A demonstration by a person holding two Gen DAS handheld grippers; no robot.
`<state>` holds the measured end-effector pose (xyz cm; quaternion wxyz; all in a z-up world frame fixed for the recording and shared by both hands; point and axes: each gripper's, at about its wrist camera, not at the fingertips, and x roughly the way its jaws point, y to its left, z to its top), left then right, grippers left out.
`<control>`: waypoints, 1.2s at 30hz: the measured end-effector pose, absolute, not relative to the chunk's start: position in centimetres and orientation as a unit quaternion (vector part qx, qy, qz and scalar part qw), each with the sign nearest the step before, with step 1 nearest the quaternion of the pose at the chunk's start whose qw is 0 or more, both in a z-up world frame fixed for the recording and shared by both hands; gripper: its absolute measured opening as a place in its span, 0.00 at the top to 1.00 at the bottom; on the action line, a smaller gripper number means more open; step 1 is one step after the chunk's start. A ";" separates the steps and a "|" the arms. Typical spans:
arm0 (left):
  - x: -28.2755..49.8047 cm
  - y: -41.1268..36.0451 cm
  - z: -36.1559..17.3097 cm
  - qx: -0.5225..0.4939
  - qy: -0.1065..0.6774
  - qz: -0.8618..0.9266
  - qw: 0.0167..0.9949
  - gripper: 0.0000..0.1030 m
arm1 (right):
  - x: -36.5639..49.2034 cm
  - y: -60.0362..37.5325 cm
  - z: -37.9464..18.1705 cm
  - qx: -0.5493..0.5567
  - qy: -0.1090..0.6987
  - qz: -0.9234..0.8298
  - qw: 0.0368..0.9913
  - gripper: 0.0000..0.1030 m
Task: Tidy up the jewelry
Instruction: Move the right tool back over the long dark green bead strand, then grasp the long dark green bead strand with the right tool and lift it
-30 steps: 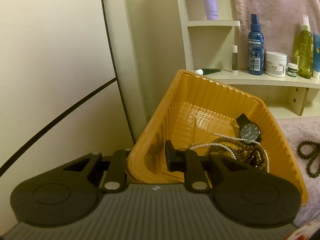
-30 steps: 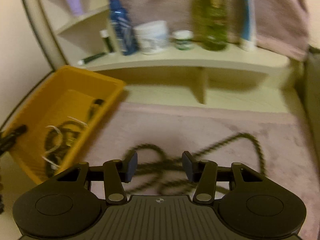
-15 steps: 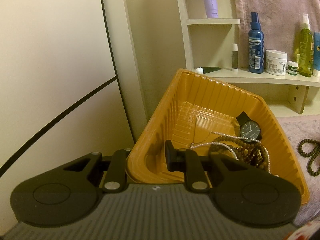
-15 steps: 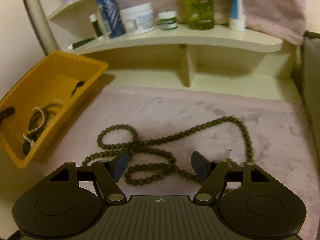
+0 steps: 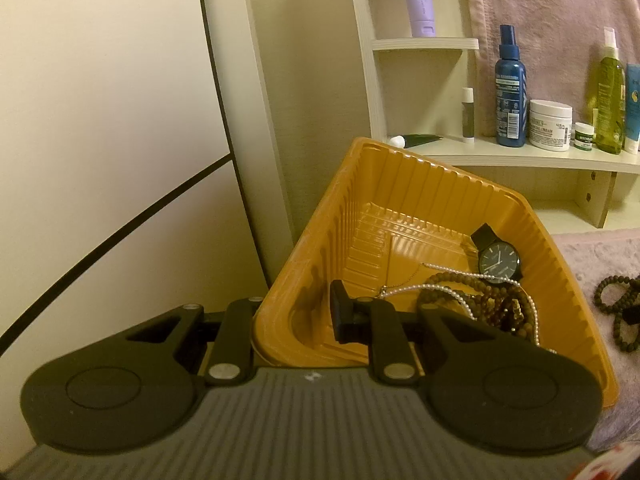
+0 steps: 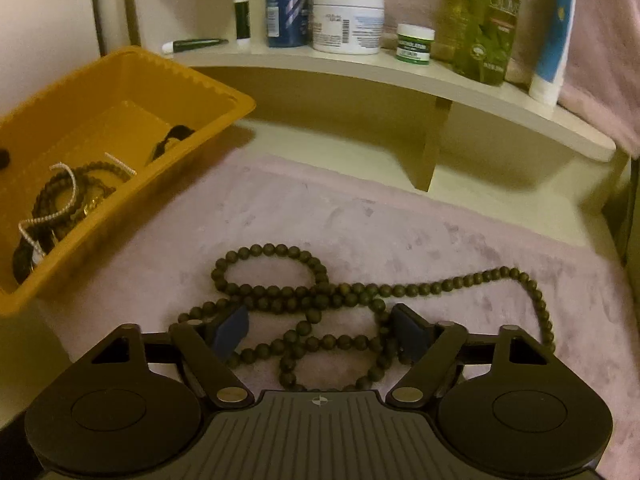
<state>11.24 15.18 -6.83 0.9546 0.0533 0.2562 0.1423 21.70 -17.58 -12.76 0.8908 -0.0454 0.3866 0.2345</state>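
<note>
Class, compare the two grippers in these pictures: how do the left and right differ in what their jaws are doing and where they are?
The left gripper is clamped on the near wall of the orange tray; the right gripper grips nothing. The left's jaws are nearly closed; the right's stand wide, having just opened. The left sits at the tray; the right sits low over the dark bead necklace on the pink cloth, beads between its fingers. Both are black and two-fingered.

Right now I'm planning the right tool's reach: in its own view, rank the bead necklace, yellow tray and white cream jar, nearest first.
1. Bead necklace, on the pink mat between the open right tool.
2. Yellow tray, left.
3. White cream jar, on the back shelf.
</note>
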 end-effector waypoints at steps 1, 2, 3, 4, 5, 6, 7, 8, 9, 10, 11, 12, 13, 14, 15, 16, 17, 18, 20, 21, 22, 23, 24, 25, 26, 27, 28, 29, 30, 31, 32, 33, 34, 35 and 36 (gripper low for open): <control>11.2 15.2 -6.8 0.053 0.256 0.143 0.955 0.83 | 21.7 -17.7 -12.7 -0.045 0.384 0.229 0.893 0.38; 11.2 15.2 -6.8 0.053 0.256 0.143 0.955 0.83 | 21.7 -17.9 -12.6 -0.043 0.381 0.229 0.895 0.47; 11.2 15.2 -6.8 0.053 0.256 0.143 0.955 0.83 | 21.8 -18.0 -12.5 -0.041 0.380 0.226 0.896 0.56; 11.2 15.2 -6.8 0.052 0.256 0.142 0.955 0.83 | 21.8 -18.2 -12.4 -0.039 0.380 0.223 0.897 0.62; 11.2 15.2 -6.9 0.052 0.256 0.142 0.955 0.83 | 22.0 -18.4 -12.3 -0.037 0.381 0.219 0.898 0.76; 11.2 15.2 -6.9 0.053 0.256 0.142 0.955 0.83 | 22.1 -18.7 -12.2 -0.034 0.383 0.216 0.897 0.85; 11.2 15.2 -6.9 0.053 0.256 0.143 0.955 0.83 | 22.3 -18.9 -12.1 -0.030 0.387 0.217 0.896 0.86; 11.2 15.2 -6.9 0.053 0.256 0.143 0.955 0.83 | 22.4 -19.1 -12.1 -0.024 0.390 0.220 0.894 0.86; 11.2 15.3 -6.9 0.052 0.256 0.143 0.955 0.83 | 22.4 -19.2 -12.1 -0.023 0.391 0.223 0.892 0.86; 11.2 15.2 -6.9 0.052 0.256 0.143 0.955 0.83 | 22.2 -19.3 -12.0 -0.025 0.392 0.226 0.891 0.86; 11.2 15.2 -6.9 0.053 0.256 0.143 0.955 0.83 | 22.1 -19.3 -12.0 -0.025 0.392 0.230 0.890 0.87; 11.2 15.2 -6.9 0.052 0.256 0.143 0.955 0.83 | 22.0 -19.4 -11.9 -0.021 0.392 0.231 0.890 0.88; 11.2 15.2 -6.9 0.052 0.256 0.143 0.955 0.83 | 21.9 -19.6 -11.8 -0.014 0.391 0.231 0.891 0.99; 11.2 15.2 -6.8 0.052 0.256 0.143 0.955 0.83 | 21.8 -19.9 -11.6 -0.007 0.384 0.229 0.894 1.00; 11.2 15.2 -6.8 0.052 0.256 0.143 0.955 0.83 | 21.7 -20.0 -11.3 -0.003 0.387 0.230 0.893 1.00; 11.2 15.2 -6.9 0.052 0.256 0.143 0.955 0.83 | 21.7 -20.1 -11.2 -0.004 0.393 0.232 0.890 1.00; 11.2 15.2 -6.8 0.053 0.256 0.144 0.955 0.83 | 21.9 -19.8 -11.3 -0.013 0.403 0.233 0.885 1.00; 11.2 15.2 -6.8 0.053 0.256 0.143 0.955 0.83 | 22.0 -19.8 -11.2 -0.018 0.404 0.235 0.884 1.00; 11.1 15.3 -6.8 0.052 0.256 0.143 0.955 0.83 | 22.1 -19.8 -11.2 -0.015 0.405 0.221 0.887 0.98; 11.0 15.2 -6.8 0.052 0.255 0.143 0.955 0.83 | 22.3 -19.8 -11.3 -0.015 0.409 0.219 0.886 0.94; 11.0 15.2 -6.8 0.054 0.256 0.142 0.955 0.83 | 22.4 -19.8 -11.3 -0.013 0.411 0.220 0.884 0.89; 11.0 15.2 -6.8 0.053 0.255 0.142 0.955 0.83 | 22.4 -19.9 -11.3 -0.009 0.412 0.221 0.884 0.75; 11.0 15.3 -6.8 0.053 0.255 0.142 0.955 0.83 | 22.4 -19.9 -11.3 -0.006 0.412 0.223 0.884 0.59; 11.0 15.2 -6.8 0.053 0.255 0.142 0.955 0.83 | 22.3 -19.8 -11.3 -0.005 0.408 0.225 0.885 0.53; 11.0 15.2 -6.8 0.053 0.255 0.142 0.955 0.83 | 22.3 -19.8 -11.4 -0.007 0.404 0.225 0.887 0.51; 11.0 15.2 -6.8 0.053 0.255 0.142 0.955 0.83 | 22.3 -19.7 -11.5 -0.013 0.409 0.227 0.884 0.52; 11.0 15.3 -6.8 0.053 0.255 0.142 0.955 0.83 | 22.4 -19.5 -11.7 -0.018 0.409 0.228 0.884 0.52; 11.0 15.3 -6.8 0.053 0.256 0.142 0.955 0.83 | 22.4 -19.3 -11.9 -0.022 0.406 0.227 0.885 0.52; 11.0 15.2 -6.8 0.053 0.256 0.142 0.955 0.83 | 22.4 -19.1 -12.2 -0.029 0.395 0.228 0.889 0.52; 11.0 15.2 -6.8 0.053 0.256 0.142 0.955 0.83 | 22.3 -18.8 -12.3 -0.038 0.387 0.230 0.892 0.52; 11.0 15.2 -6.8 0.053 0.256 0.143 0.955 0.83 | 22.3 -18.5 -12.4 -0.045 0.380 0.233 0.894 0.52; 11.0 15.2 -6.9 0.054 0.256 0.143 0.955 0.83 | 22.4 -18.3 -12.5 -0.047 0.374 0.237 0.895 0.62; 11.0 15.2 -6.8 0.054 0.256 0.143 0.955 0.83 | 22.4 -18.1 -12.5 -0.047 0.369 0.246 0.895 0.70; 11.0 15.2 -6.8 0.053 0.255 0.143 0.955 0.83 | 22.5 -17.9 -12.5 -0.048 0.365 0.250 0.895 0.88; 11.0 15.2 -6.9 0.053 0.255 0.143 0.955 0.83 | 22.5 -17.7 -12.5 -0.051 0.364 0.253 0.895 0.93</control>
